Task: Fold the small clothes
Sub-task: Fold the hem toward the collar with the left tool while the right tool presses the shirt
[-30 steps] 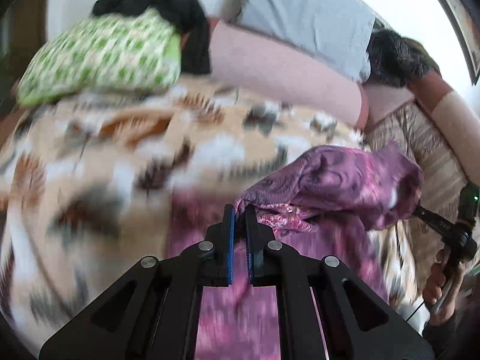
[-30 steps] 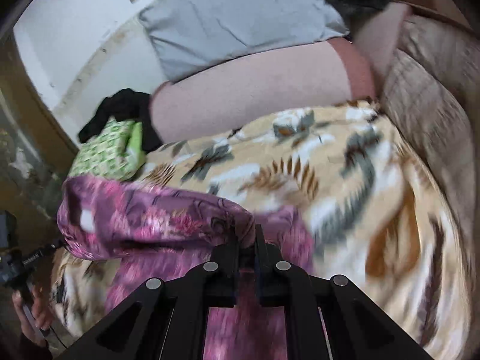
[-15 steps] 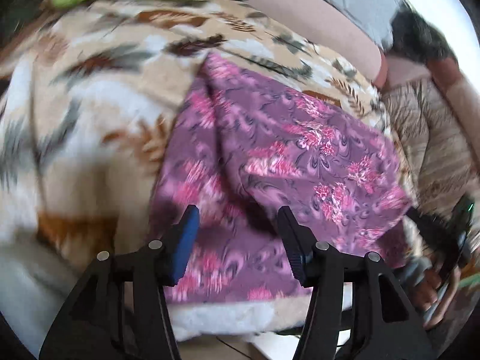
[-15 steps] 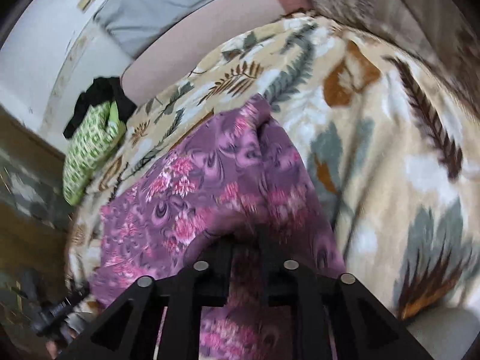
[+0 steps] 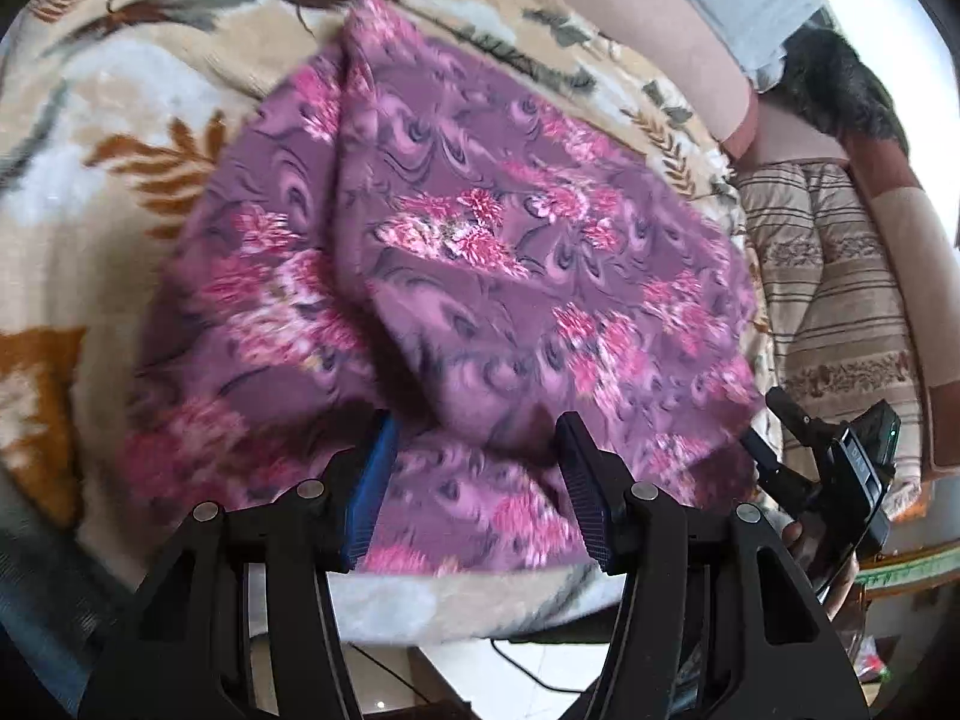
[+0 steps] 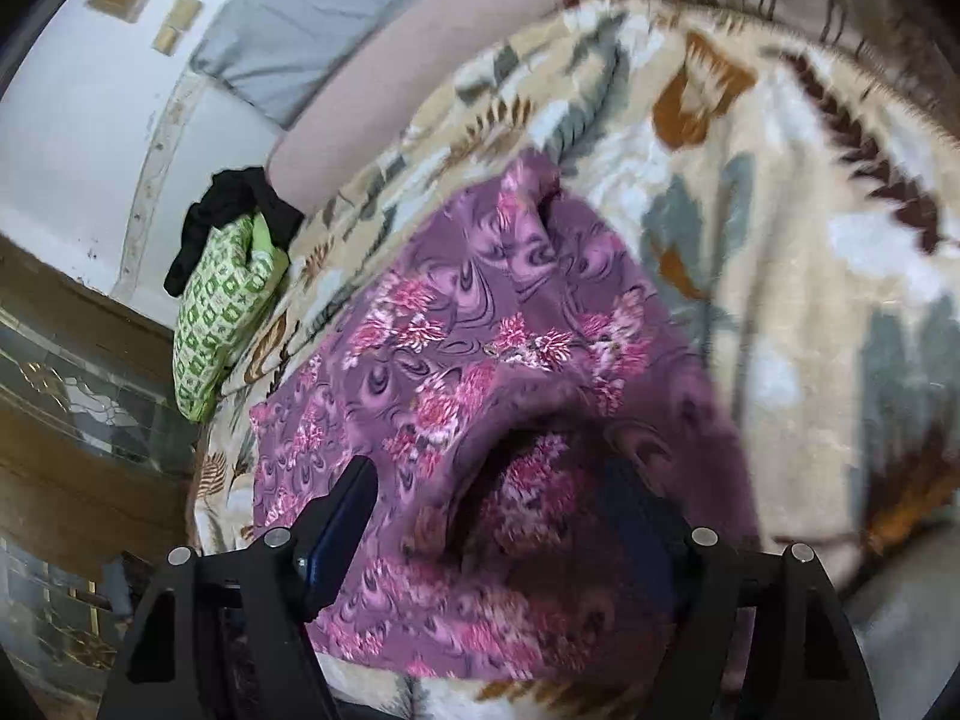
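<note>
we see the purple floral garment (image 5: 480,276) folded on the leaf-print blanket (image 5: 120,138). left gripper (image 5: 474,492) stands half open, right gripper (image 6: 498,516) has just been opening wide; both hold nothing, cloth loose between the jaws. green pillow (image 6: 216,324) at nine o'clock; the blanket's edge at six.

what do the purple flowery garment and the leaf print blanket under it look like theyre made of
Purple floral garment: looks like thin, soft woven or knit fabric with a matte printed face; it drapes in limp folds and buckles near the front edge. Leaf-print blanket: probably plush fleece; the surface looks fuzzy and thick, with soft blurred print edges. Exact fibres cannot be told.
</note>
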`<state>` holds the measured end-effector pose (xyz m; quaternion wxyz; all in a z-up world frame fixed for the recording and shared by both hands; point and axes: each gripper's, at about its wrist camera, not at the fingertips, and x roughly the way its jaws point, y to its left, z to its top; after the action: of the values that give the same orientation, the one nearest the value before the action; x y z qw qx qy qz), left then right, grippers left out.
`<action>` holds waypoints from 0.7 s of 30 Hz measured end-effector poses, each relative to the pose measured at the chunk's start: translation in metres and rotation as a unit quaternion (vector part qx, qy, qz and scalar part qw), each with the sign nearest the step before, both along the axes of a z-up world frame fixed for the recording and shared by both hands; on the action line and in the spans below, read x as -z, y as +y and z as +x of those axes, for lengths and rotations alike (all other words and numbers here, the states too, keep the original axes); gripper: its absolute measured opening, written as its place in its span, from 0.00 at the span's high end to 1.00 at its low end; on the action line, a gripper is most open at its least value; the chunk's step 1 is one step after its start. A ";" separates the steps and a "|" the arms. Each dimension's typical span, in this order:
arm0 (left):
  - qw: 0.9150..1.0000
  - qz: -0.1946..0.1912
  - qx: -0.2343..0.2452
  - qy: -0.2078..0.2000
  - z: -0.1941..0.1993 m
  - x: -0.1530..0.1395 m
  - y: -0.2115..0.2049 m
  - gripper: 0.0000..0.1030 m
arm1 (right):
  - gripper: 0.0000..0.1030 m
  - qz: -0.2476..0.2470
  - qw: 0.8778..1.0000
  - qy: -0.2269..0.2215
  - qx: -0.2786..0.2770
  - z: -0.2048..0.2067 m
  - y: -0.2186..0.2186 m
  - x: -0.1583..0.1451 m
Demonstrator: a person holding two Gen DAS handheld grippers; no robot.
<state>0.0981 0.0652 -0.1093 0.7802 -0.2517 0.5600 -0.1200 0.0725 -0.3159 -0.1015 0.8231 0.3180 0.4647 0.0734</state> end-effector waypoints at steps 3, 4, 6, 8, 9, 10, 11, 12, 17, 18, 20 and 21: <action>1.000 -0.001 -0.017 -0.004 0.010 0.008 0.003 0.59 | 0.59 0.019 0.999 0.025 0.013 0.011 -0.007 0.016; 1.000 0.012 -0.022 -0.003 0.011 0.009 0.005 0.81 | 0.71 0.022 0.999 0.034 0.016 0.012 -0.008 0.021; 1.000 0.013 -0.028 -0.005 0.011 0.007 0.014 0.89 | 0.80 0.012 0.999 0.039 0.015 0.012 -0.007 0.022; 0.999 0.006 -0.027 -0.018 0.006 -0.005 0.019 0.92 | 0.92 -0.004 1.000 0.022 0.004 0.009 -0.002 0.012; 0.999 0.000 -0.026 -0.026 0.002 -0.013 0.022 0.92 | 0.93 -0.015 1.000 0.009 -0.004 0.005 0.002 0.003; 0.999 -0.006 -0.023 -0.041 -0.002 -0.026 0.026 0.92 | 0.93 -0.025 1.000 -0.003 -0.009 -0.002 0.006 -0.007; 0.999 -0.002 -0.016 -0.052 -0.007 -0.038 0.030 0.92 | 0.94 -0.036 0.999 -0.017 -0.013 -0.012 0.009 -0.018; 0.998 0.005 -0.010 -0.057 -0.009 -0.044 0.032 0.92 | 0.94 -0.050 0.998 -0.031 -0.019 -0.024 0.012 -0.028; 0.996 0.080 0.028 -0.006 -0.018 -0.007 0.024 0.92 | 0.94 -0.108 0.993 0.023 -0.051 -0.047 0.035 -0.002; 0.995 0.097 0.024 0.010 -0.018 0.002 0.021 0.92 | 0.94 -0.114 0.991 0.042 -0.055 -0.041 0.038 0.005; 0.995 0.093 0.015 -0.010 -0.021 -0.008 0.018 0.92 | 0.94 -0.120 0.991 0.039 -0.045 -0.039 0.037 0.002; 0.994 0.108 0.021 -0.028 -0.025 -0.015 0.014 0.92 | 0.94 -0.126 0.991 0.023 -0.047 -0.043 0.039 -0.005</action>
<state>0.0726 0.0792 -0.0939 0.8155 -0.1509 0.5527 -0.0822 0.0298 -0.2772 -0.0967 0.8414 0.1916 0.5032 0.0453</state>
